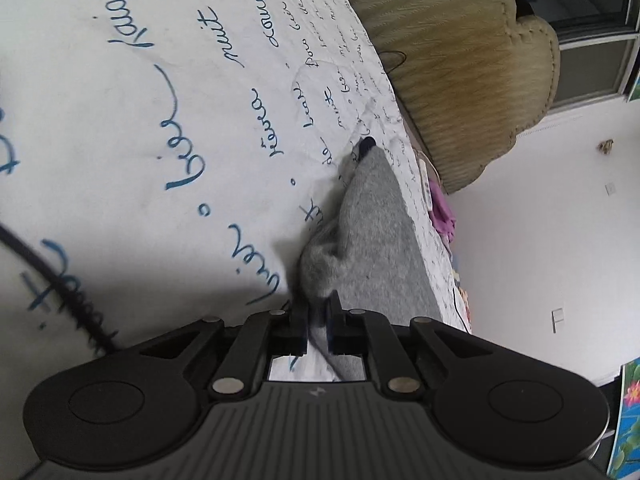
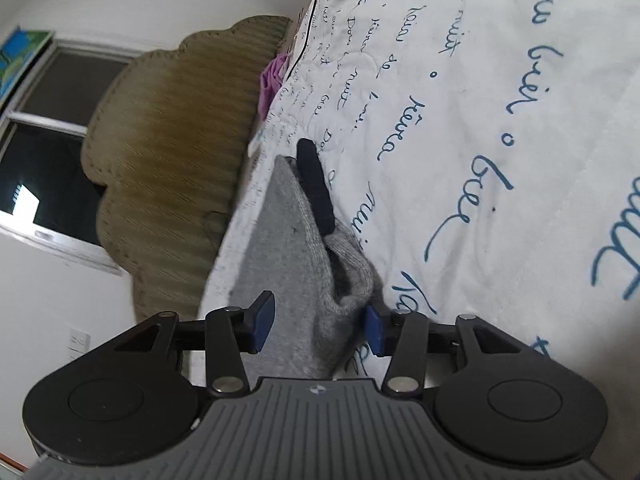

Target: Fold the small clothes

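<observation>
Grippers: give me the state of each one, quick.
Left gripper: fingers nearly shut, pinching the edge of the grey sock.
Right gripper: open, the grey sock between its fingers, not clamped.

Fuzzy grey knit sock on matt quilted cotton bedspread; ribbed, velvety olive headboard.

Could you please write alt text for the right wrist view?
The right gripper hangs open around a bunched grey sock, which lies on a white quilt with blue handwriting. A dark sock lies beside it, before a tan headboard.
</observation>
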